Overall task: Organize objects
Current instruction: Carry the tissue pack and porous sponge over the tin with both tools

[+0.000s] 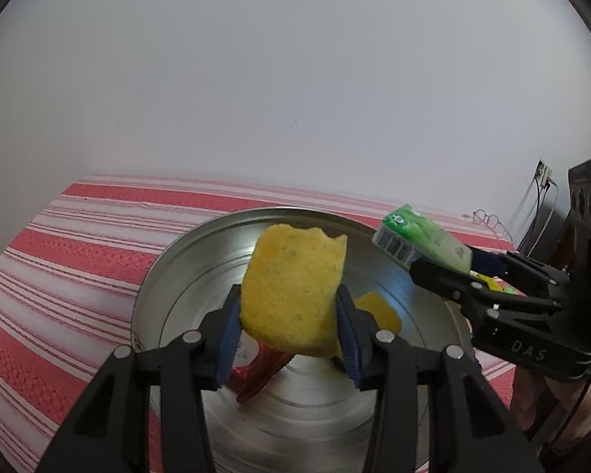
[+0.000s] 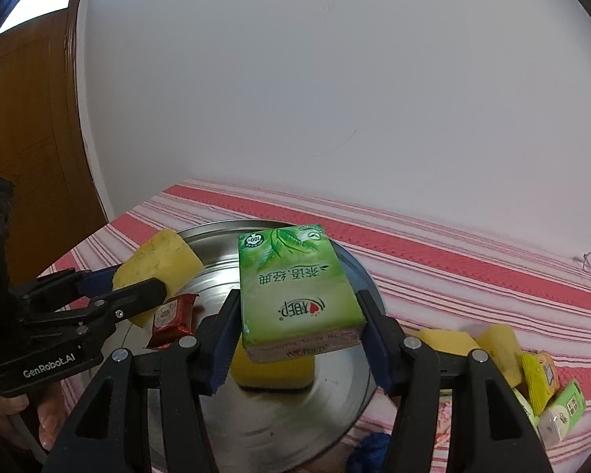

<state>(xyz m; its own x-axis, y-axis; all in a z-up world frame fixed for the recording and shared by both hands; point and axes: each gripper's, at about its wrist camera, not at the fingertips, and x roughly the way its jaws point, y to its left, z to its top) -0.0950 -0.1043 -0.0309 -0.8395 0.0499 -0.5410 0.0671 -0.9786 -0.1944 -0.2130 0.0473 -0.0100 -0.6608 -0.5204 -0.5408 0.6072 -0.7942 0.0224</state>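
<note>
My left gripper [image 1: 289, 329] is shut on a yellow sponge [image 1: 295, 287] and holds it above a round metal tray [image 1: 169, 276]. The sponge also shows in the right wrist view [image 2: 157, 268]. My right gripper [image 2: 299, 339] is shut on a green tissue pack [image 2: 295, 283] and holds it over the same tray [image 2: 216, 276]. The pack shows at the right of the left wrist view [image 1: 421, 240]. In the tray lie a red snack packet [image 2: 173, 319] and another yellow sponge [image 2: 272, 370].
The tray sits on a red and white striped cloth [image 2: 453, 260]. Right of the tray lie more yellow sponges [image 2: 496, 347], a yellow packet [image 2: 538, 378] and small green packs [image 2: 563, 410]. Glasses [image 1: 486, 218] lie near the far wall. A wooden door [image 2: 27, 118] stands left.
</note>
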